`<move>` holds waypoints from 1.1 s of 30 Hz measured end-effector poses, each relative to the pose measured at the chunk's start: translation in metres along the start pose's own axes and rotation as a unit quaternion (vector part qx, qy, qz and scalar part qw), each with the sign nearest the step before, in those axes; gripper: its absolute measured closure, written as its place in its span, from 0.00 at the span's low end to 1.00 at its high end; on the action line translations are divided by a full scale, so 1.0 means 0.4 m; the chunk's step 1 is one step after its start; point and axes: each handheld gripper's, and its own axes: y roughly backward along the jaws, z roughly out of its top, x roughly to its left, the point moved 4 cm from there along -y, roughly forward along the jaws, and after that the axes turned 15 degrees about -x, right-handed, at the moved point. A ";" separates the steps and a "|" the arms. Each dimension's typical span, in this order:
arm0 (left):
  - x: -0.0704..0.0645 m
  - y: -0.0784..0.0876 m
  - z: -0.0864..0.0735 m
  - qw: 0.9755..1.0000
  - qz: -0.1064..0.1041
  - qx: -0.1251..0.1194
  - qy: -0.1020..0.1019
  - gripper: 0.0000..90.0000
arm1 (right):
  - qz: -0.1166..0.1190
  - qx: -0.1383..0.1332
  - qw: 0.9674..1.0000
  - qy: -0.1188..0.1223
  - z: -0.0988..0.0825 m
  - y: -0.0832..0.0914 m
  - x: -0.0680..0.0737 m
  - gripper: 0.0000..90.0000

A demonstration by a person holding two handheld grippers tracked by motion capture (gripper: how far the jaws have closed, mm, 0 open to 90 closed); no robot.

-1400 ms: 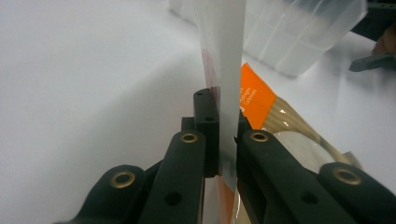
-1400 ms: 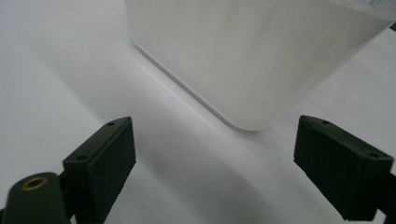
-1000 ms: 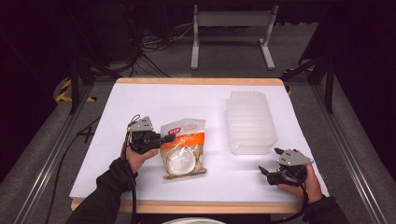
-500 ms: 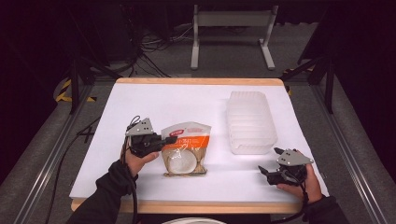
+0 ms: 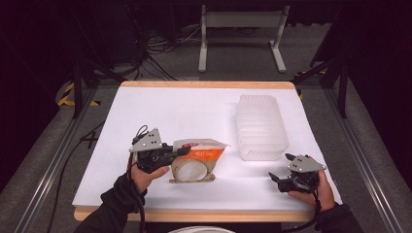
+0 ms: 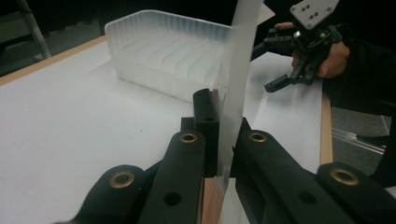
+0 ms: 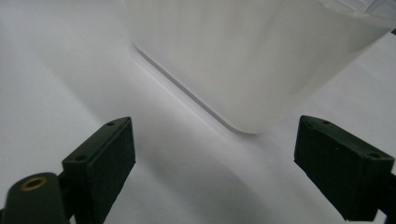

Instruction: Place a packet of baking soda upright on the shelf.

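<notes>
We see the pouch (image 5: 199,158) lying left of the clear bin (image 5: 261,127), long axis toward it, left gripper (image 5: 180,152) clamping its edge, right gripper (image 5: 275,178) released, low near the bin's corner.

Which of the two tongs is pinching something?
The left tongs, shut on the edge of the orange-and-clear bag. The right tongs stand wide open with nothing between them.

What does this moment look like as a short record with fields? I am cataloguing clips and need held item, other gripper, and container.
held item: clear food pouch with orange label, its edge clamped in the left gripper, jaws shut on it
pouch position: one end raised, other end on the white table cover
right gripper: jaws open, nothing between them, low over the cover
container: translucent ribbed plastic tub, nothing visible inside, right of the pouch
</notes>
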 end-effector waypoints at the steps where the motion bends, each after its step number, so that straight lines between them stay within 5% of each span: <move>1: 0.000 0.000 0.000 1.000 0.000 0.000 0.000 1.00 | 0.000 0.000 1.000 0.000 0.000 0.000 0.000 0.15; 13: -0.008 -0.021 0.038 0.999 0.010 -0.014 -0.036 1.00 | 0.001 0.002 1.000 0.000 -0.001 -0.002 0.001 0.14; 20: 0.001 -0.041 0.064 0.999 0.021 -0.024 -0.039 1.00 | 0.001 0.003 1.000 -0.002 -0.003 -0.003 0.001 0.14; 25: 0.003 -0.066 0.095 0.998 0.024 -0.035 -0.044 1.00 | -0.013 -0.025 1.000 0.003 0.015 0.010 0.000 0.15; 33: 0.025 -0.129 0.151 0.997 0.017 -0.059 -0.042 1.00 | -0.013 -0.019 1.000 -0.005 0.009 0.007 -0.002 0.15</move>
